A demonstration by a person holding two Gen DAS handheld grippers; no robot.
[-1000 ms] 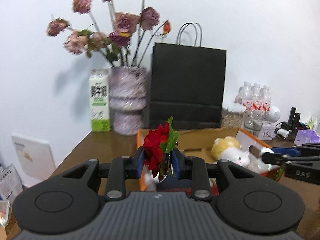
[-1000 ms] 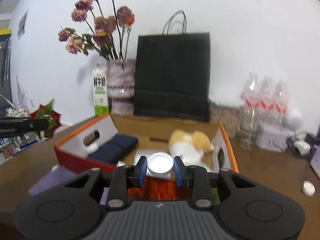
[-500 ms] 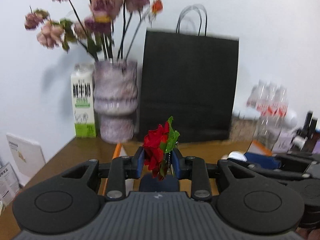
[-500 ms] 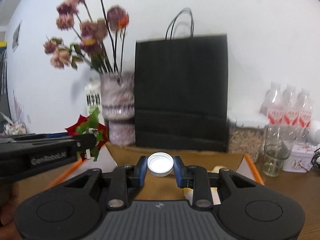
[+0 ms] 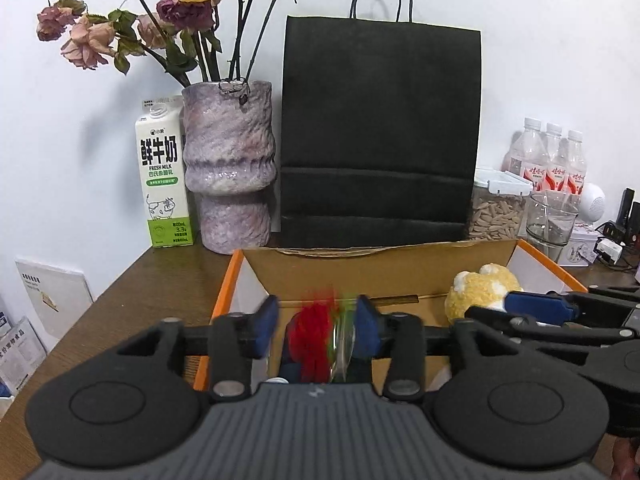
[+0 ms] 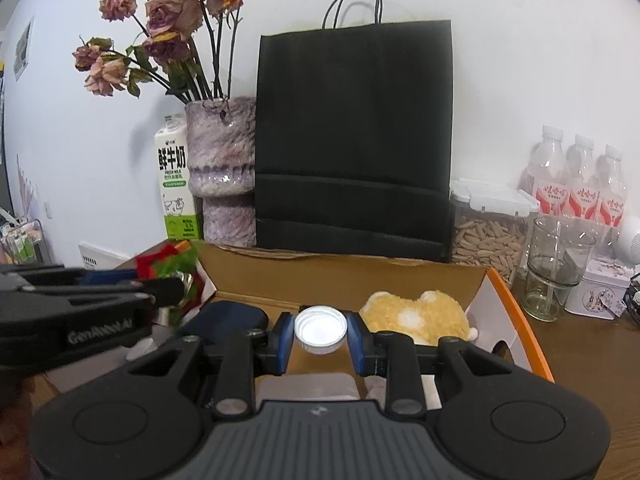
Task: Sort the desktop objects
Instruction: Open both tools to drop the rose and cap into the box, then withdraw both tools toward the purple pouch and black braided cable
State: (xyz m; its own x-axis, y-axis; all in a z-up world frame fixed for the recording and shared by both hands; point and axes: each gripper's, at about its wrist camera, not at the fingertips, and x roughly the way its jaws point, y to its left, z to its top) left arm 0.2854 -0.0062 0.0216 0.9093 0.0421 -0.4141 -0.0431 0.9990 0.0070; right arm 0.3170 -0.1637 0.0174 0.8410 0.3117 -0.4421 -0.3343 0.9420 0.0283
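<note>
My left gripper point(image 5: 317, 330) has its jaws spread, and a red artificial flower point(image 5: 312, 336) with green leaves is blurred between them, falling into the orange-edged cardboard box point(image 5: 384, 270). The flower also shows in the right wrist view point(image 6: 168, 264) by the left gripper's tip. My right gripper point(image 6: 321, 334) is shut on a white bottle cap point(image 6: 321, 330) and holds it over the box point(image 6: 344, 276). A yellow plush toy point(image 6: 416, 316) and a dark blue pouch point(image 6: 224, 318) lie inside the box.
Behind the box stand a black paper bag point(image 5: 378, 132), a purple vase of dried roses point(image 5: 230, 172) and a milk carton point(image 5: 164, 176). At the right are a jar of seeds point(image 6: 486, 228), a glass point(image 6: 554, 268), water bottles point(image 6: 576, 180) and a small tin point(image 6: 604, 290).
My left gripper opened and the red flower dropped from its jaws toward the box. Both grippers moved forward over the box. The right gripper kept its grip on the cap.
</note>
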